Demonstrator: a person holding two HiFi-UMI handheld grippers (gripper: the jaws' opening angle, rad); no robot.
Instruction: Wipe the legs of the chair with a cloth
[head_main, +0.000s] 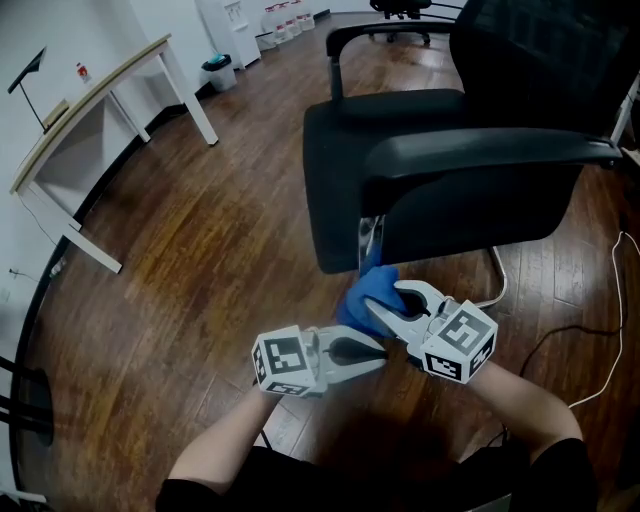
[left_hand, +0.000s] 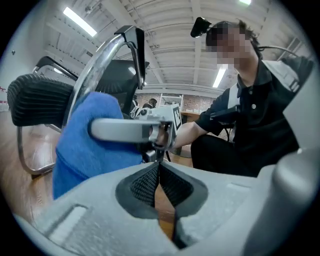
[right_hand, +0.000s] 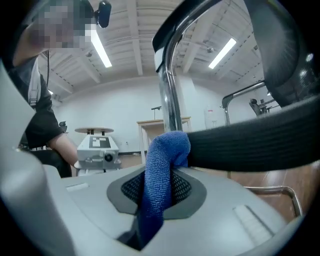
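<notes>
Item 1, chair (head_main: 400, 150): black office chair with a padded seat, armrests and a bent chrome frame. It stands on the wooden floor (head_main: 200, 260) and is my reference for everything below.

Item 2, chair leg (head_main: 370, 238): shiny chrome tube that comes down from under the front edge of the chair seat. In the right gripper view it rises straight up behind the cloth.

Item 3, cloth (head_main: 368, 295): blue terry, bunched up. It sits just below the front edge of the chair seat, against the lower part of the chair leg. In the right gripper view its top fold presses up to the tube and to the black padded edge beside it.

Item 4, right gripper (head_main: 388, 305): below the chair's front edge, pointing up at the leg. It is clenched on the cloth; a thick fold runs down between both pads and hangs out underneath.

Item 5, left gripper (head_main: 378, 358): just beside the right gripper, on the side away from the chair and a little lower. It is clenched with nothing in it. In its own view the pad tips meet and bare floor shows through the slit beneath them. It is near the cloth, but I cannot tell if it touches it.

Item 6, table (head_main: 100, 90): white legs and a pale top, well apart from the chair, by the wall.

Item 7, cable (head_main: 612, 320): thin and white, lying looped on the floor beside the chair's far side.
</notes>
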